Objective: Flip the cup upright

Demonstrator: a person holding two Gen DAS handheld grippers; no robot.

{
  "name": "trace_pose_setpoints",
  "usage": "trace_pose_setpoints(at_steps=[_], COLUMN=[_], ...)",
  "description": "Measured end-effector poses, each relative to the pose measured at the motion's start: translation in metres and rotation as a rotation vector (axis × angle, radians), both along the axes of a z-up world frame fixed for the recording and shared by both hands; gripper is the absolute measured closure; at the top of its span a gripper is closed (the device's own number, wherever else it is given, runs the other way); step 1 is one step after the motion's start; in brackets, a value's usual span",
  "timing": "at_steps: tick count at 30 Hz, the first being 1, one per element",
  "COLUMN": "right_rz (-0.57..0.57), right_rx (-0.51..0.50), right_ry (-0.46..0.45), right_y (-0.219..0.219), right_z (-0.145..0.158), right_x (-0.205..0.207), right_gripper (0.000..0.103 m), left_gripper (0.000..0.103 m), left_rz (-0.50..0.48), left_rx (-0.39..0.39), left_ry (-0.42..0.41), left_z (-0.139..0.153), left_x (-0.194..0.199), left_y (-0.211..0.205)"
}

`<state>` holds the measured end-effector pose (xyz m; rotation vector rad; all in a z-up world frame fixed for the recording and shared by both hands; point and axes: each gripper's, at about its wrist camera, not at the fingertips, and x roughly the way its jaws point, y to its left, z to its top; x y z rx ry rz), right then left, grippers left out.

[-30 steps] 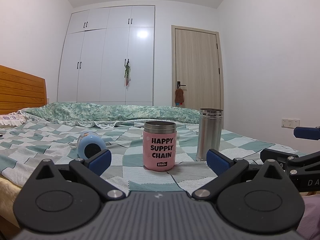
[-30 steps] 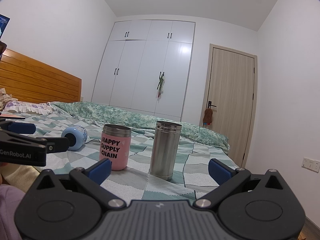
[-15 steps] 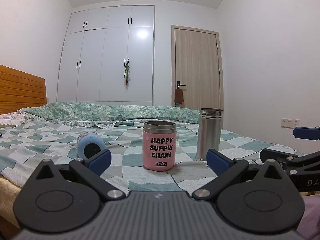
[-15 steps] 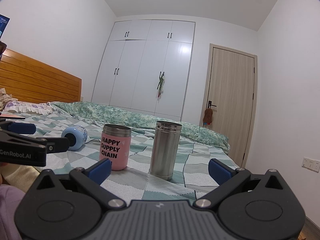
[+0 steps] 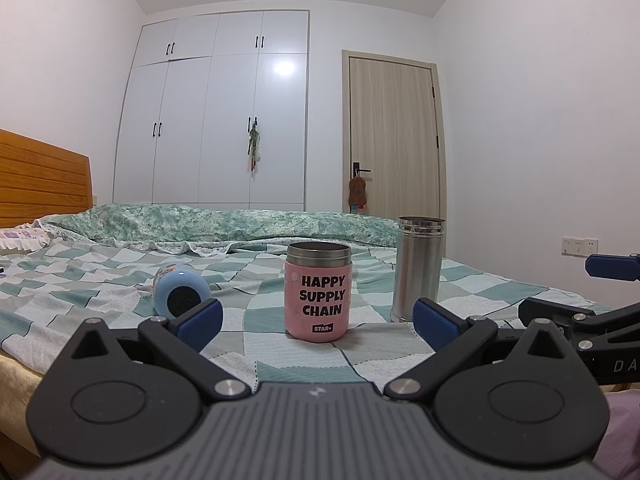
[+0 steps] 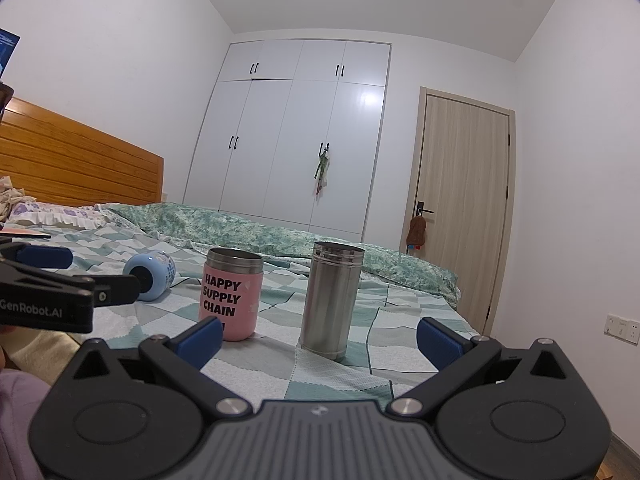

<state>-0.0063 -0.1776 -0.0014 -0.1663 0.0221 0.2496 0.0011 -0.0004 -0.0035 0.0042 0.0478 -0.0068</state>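
Lying on its side on the checked bed cover is the little blue cup, with its round end facing us. It is the one that is tipped over. Just to its right, a bit apart, stands a pink cup with the words HAPPY SUPPLY CHAIN on it. Next comes a tall silver cup, standing up too. The left gripper sits low at the near edge of the bed with its two blue fingers spread wide and nothing between them. The right gripper is also spread wide and holds nothing. Far back are white closet doors and a wooden door.
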Motion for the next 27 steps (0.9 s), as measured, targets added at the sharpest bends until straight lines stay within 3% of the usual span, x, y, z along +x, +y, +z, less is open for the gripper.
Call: trace_pose_setpoints(at_steps=[27], right_rz=[0.010], right_rx=[0.010], right_ry=[0.001], right_y=[-0.0012], right_z=[0.0015], right_x=[-0.0024], right_gripper=[0.000], left_gripper=[0.000], left_rz=[0.004], left_rx=[-0.011], left_ry=[-0.002], left_z=[0.0015], left_x=[-0.0005], left_y=[0.0031])
